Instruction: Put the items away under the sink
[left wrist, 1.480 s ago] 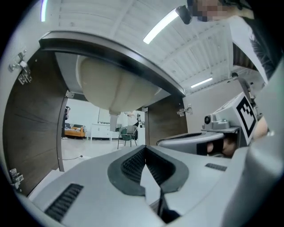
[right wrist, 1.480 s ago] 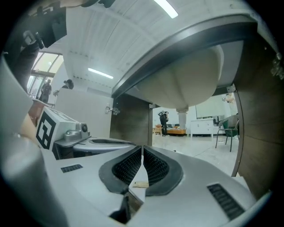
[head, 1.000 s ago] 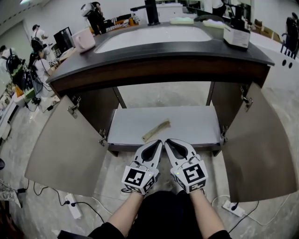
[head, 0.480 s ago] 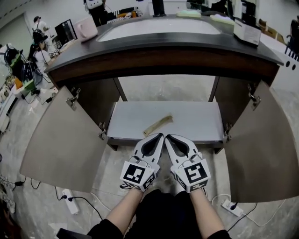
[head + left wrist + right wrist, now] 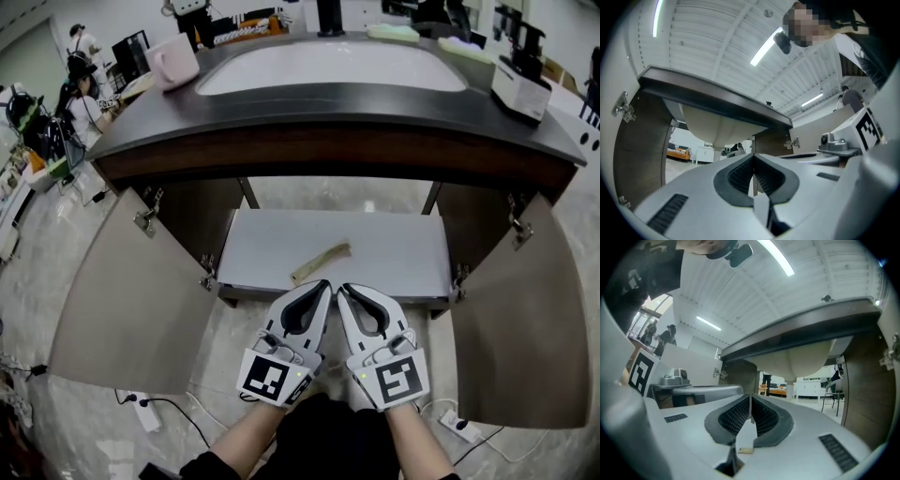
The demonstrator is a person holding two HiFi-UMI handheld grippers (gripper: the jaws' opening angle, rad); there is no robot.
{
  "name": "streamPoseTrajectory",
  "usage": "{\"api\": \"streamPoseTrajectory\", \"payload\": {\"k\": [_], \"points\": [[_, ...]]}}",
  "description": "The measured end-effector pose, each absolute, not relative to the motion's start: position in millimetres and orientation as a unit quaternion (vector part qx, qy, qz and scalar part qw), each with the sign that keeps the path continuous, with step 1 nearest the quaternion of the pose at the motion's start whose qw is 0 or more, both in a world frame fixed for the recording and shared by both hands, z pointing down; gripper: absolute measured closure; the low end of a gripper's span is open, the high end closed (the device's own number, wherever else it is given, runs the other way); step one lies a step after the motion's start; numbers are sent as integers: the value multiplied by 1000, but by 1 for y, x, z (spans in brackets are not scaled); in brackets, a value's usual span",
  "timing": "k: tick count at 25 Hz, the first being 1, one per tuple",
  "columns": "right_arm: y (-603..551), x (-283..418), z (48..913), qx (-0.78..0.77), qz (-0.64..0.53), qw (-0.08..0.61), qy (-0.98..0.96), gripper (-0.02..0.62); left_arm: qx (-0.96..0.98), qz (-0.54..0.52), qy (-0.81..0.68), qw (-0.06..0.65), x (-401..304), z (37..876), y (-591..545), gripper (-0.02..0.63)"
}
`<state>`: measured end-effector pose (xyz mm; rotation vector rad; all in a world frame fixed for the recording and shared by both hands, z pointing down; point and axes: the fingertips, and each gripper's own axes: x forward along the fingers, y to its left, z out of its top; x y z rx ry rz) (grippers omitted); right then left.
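Hovering side by side as a second ago, left gripper (image 5: 323, 284) and right gripper (image 5: 342, 289) tip to tip, but now lower in the head view, with more of the countertop (image 5: 328, 105) showing above. Keeping both pairs of jaws pressed fully together, nothing between the pads, same as before. Pointing forward and slightly upward at the open cabinet, marker cubes (image 5: 272, 377) nearest the body, forearms (image 5: 246, 437) running back to the bottom edge. Leaving the olive stick-like item (image 5: 321, 263) unmoved on the grey shelf (image 5: 398, 248), just ahead of the left jaw tips, lying aslant. Flanked by cabinet doors (image 5: 122, 300) swung wide on either side. Far beyond the jaws: pink mug (image 5: 173, 62) left of the sink basin (image 5: 328, 67), white box (image 5: 520, 89) right.
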<state>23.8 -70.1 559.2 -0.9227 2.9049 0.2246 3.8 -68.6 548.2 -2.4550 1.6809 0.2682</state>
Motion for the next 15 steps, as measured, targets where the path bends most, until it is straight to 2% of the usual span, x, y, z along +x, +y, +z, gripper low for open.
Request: {"api": "streamPoseTrajectory", "payload": {"k": [3, 15], "points": [[-69, 23, 503, -314, 78, 66, 944, 557, -811, 90, 572, 81, 7, 500, -66, 598], [-57, 12, 324, -337, 38, 28, 940, 557, -802, 48, 595, 21, -6, 325, -55, 598]]}}
